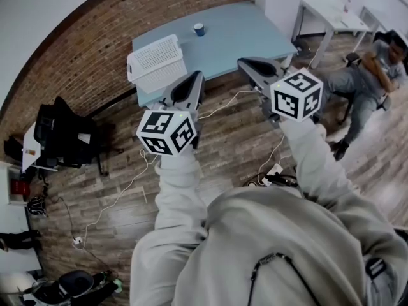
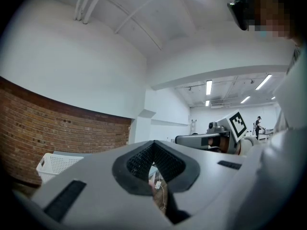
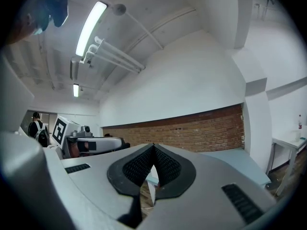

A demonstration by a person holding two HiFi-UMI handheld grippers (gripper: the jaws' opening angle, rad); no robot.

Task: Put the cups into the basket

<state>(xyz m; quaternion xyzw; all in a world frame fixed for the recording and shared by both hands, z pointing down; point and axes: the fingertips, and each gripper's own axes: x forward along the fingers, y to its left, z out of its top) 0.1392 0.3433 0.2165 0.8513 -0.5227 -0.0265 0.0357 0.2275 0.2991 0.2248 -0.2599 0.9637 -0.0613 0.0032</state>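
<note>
Person stands back from the blue surface (image 1: 248, 40) with both grippers held level out front, well short of it. Left gripper (image 2: 153, 143): fingers (image 2: 139, 163) closed tip to tip, nothing in them. Right gripper (image 3: 153, 147): fingers closed too, nothing held. One cup (image 1: 199, 29) in sight, small, blue and upright, alone near the far edge of the surface. White basket (image 1: 156, 64) sits at the surface's near left corner, well apart from the cup. It also shows low left in the left gripper view. Neither gripper is near cup or basket. A seated person (image 1: 370, 75) is off to the right and a black chair (image 1: 64, 132) is on the left by the brick wall (image 1: 95, 50). Cables (image 1: 121, 196) trail on the wood floor (image 1: 236, 139).
</note>
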